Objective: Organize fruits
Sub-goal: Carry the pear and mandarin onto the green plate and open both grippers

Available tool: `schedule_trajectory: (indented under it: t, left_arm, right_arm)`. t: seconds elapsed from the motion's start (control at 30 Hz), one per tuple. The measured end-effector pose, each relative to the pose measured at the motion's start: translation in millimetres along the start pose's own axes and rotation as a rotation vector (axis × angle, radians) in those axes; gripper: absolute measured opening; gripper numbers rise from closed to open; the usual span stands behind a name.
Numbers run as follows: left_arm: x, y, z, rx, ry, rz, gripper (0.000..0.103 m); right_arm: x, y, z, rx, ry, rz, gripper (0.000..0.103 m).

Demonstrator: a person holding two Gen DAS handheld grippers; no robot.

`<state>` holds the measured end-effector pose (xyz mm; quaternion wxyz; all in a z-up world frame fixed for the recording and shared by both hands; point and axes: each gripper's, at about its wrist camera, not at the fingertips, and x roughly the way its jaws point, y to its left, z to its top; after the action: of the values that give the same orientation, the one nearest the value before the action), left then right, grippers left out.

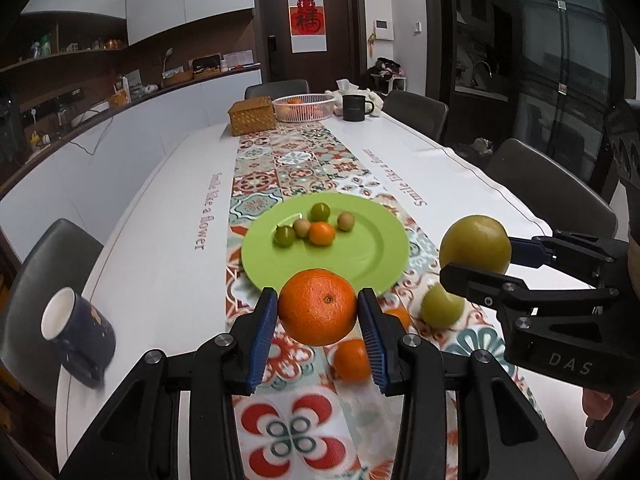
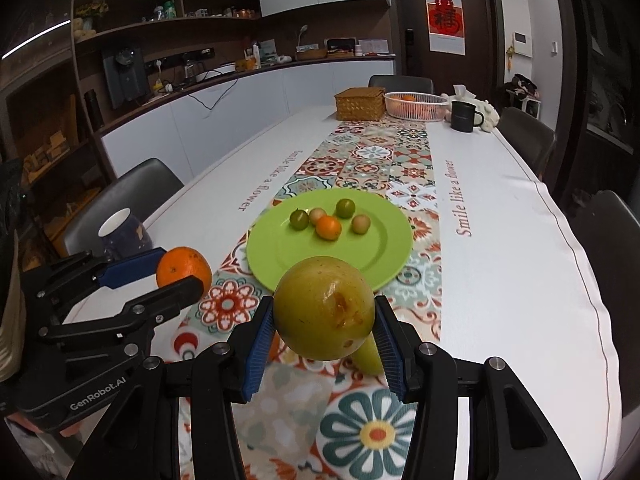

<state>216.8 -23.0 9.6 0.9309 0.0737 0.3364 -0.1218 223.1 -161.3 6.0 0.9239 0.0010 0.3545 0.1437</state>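
Left gripper point(image 1: 318, 312) clamped on round orange citrus point(image 1: 317, 306), aloft near front rim of flat green plate point(image 1: 372, 252). Right gripper point(image 2: 324, 326) clamped on blemished yellow-green round fruit point(image 2: 324, 308), same side. Both judged firm, smooth, roll-prone; grip at widest girth.

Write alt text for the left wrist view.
The left claw grips a large orange above a patterned table runner, before a green plate of five small fruits. At right, the right claw holds a yellow-green fruit.
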Motion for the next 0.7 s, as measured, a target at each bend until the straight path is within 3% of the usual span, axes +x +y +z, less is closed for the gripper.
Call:
schedule_trajectory:
  t: [0.4,0.7]
  left_arm:
    - [46,13,16,0.0,0.04,0.001,0.041]
    - [87,20,16,0.003,0.095,-0.003,0.041]
  right_arm:
    - [46,-11,28,-0.022,0.048,-0.004,0.049]
    - [86,-18,31,-0.023,0.103,0.0,0.049]
